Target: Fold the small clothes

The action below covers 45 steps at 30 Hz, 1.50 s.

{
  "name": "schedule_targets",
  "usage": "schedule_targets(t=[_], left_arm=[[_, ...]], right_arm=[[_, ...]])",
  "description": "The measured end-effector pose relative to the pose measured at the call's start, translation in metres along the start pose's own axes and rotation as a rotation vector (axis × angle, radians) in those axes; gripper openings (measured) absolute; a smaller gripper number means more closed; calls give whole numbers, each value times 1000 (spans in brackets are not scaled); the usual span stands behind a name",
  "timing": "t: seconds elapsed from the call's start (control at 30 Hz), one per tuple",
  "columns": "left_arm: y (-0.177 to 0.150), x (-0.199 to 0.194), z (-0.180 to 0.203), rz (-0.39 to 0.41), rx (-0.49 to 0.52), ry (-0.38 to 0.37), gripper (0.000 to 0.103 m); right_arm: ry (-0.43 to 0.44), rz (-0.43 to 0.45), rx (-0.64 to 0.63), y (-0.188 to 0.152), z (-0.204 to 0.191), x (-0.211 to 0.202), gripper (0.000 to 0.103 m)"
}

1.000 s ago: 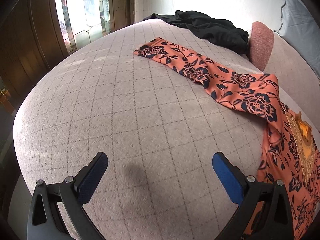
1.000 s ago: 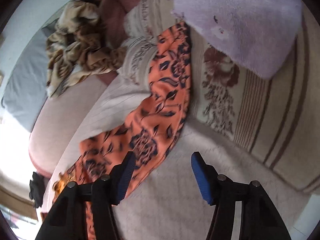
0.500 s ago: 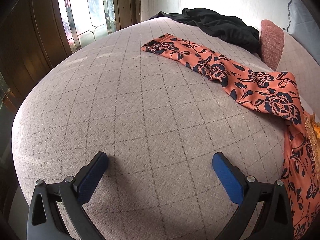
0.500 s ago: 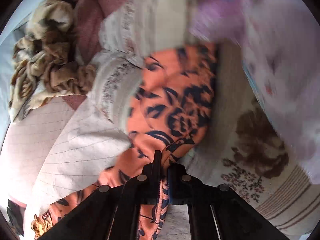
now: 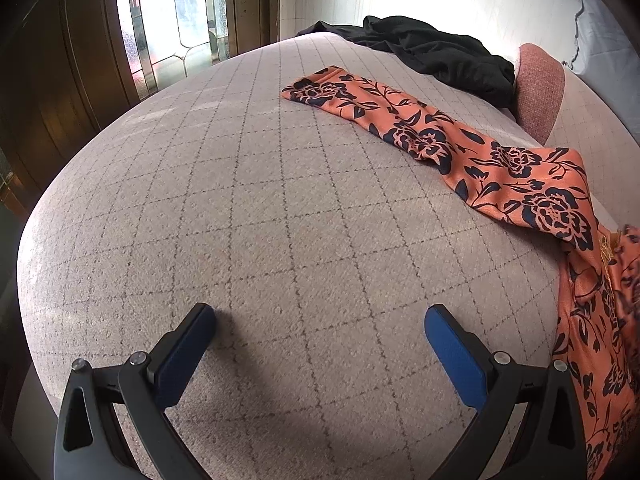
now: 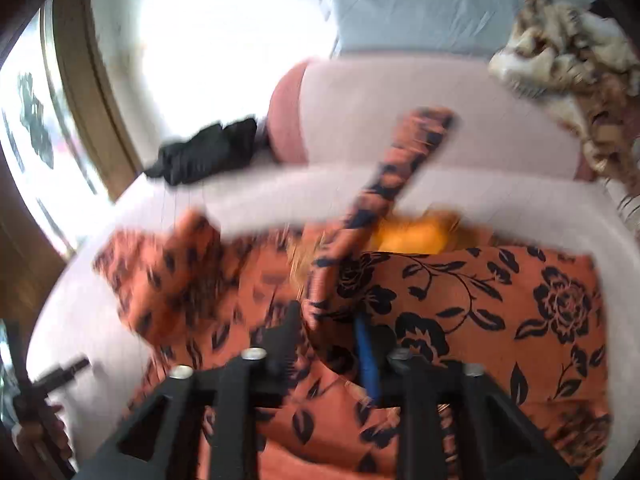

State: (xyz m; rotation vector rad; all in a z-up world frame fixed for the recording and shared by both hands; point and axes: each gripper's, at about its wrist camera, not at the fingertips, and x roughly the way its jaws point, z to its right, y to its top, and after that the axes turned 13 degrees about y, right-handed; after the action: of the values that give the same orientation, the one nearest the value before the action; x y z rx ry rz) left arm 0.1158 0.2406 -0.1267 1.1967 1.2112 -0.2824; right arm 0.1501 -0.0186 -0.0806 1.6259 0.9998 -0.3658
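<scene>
The right gripper [image 6: 328, 344], clamped on the orange floral garment [image 6: 500, 312], carries a sleeve across it, while the left gripper [image 5: 320, 340], jaws apart, must next grasp the far sleeve ahead.

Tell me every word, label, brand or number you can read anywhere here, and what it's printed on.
None can be read.
The orange floral-print garment carries only dark flowers, no lettering.
The black crumpled cloth and the grey quilted bed cover show no tags.
The right wrist view is too blurred for any small print.

Smooth floral cloth garment [image 5: 472, 152] on rough, matt woven mattress [image 5: 260, 220].
</scene>
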Motion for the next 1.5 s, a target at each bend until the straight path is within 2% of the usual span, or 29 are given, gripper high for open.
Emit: schedule_targets(t=[0.07, 0.13, 0.2, 0.27, 0.37, 0.43, 0.53, 0.6, 0.63, 0.7, 0.77, 0.83, 0.9, 0.97, 1.07, 1.13, 1.17, 1.23, 1.3, 1.37, 1.5], left_arm=[[0, 0, -1, -2, -1, -11, 103], [1, 0, -3, -3, -18, -16, 103], [2, 0, -2, -5, -28, -6, 103], [0, 0, 0, -2, -15, 3, 103], [-2, 1, 3, 4, 11, 21, 103], [-4, 2, 7, 12, 30, 47, 103], [-5, -1, 6, 17, 42, 45, 103], [-3, -9, 6, 11, 65, 44, 103], [-3, -21, 6, 35, 67, 40, 103], [-2, -57, 17, 123, 90, -27, 103], [0, -96, 42, 180, 140, -175, 103], [7, -123, 76, 168, 171, -371, 103], [12, -136, 117, 132, 188, -532, 103], [16, -133, 164, 74, 230, -622, 103], [18, -115, 224, 0, 289, -643, 103], [21, -91, 247, -97, 284, -646, 96], [23, -79, 251, -147, 251, -654, 90], [26, -60, 251, -224, 175, -669, 90], [27, -47, 246, -266, 114, -669, 90], [27, -39, 245, -287, 91, -667, 90], [26, -38, 251, -291, 94, -670, 75]], right_arm=[[-1, -100, 45, -38, -4, 29, 76], [-7, -45, 28, -44, -4, 16, 77], [21, -26, 72, -39, 6, -4, 80], [-5, 28, 71, -34, 13, -29, 82], [-44, 100, 129, -13, 43, -55, 86], [-32, 117, 221, -10, 72, -63, 86], [-23, 135, 361, -22, 112, -62, 86], [-4, 130, 395, -39, 128, -57, 86], [8, 128, 392, -48, 132, -52, 87], [52, 185, 338, -62, 132, -51, 91], [111, 213, 367, -62, 139, -54, 95], [147, 229, 379, -63, 141, -54, 98], [160, 246, 380, -65, 142, -55, 98], [184, 264, 394, -67, 145, -56, 98], [206, 284, 401, -70, 147, -58, 98], [211, 292, 400, -71, 147, -58, 98], [215, 296, 401, -72, 147, -58, 98], [223, 304, 404, -73, 148, -58, 98], [226, 307, 404, -73, 148, -58, 98], [227, 310, 403, -74, 148, -58, 98], [229, 315, 405, -75, 148, -58, 98]])
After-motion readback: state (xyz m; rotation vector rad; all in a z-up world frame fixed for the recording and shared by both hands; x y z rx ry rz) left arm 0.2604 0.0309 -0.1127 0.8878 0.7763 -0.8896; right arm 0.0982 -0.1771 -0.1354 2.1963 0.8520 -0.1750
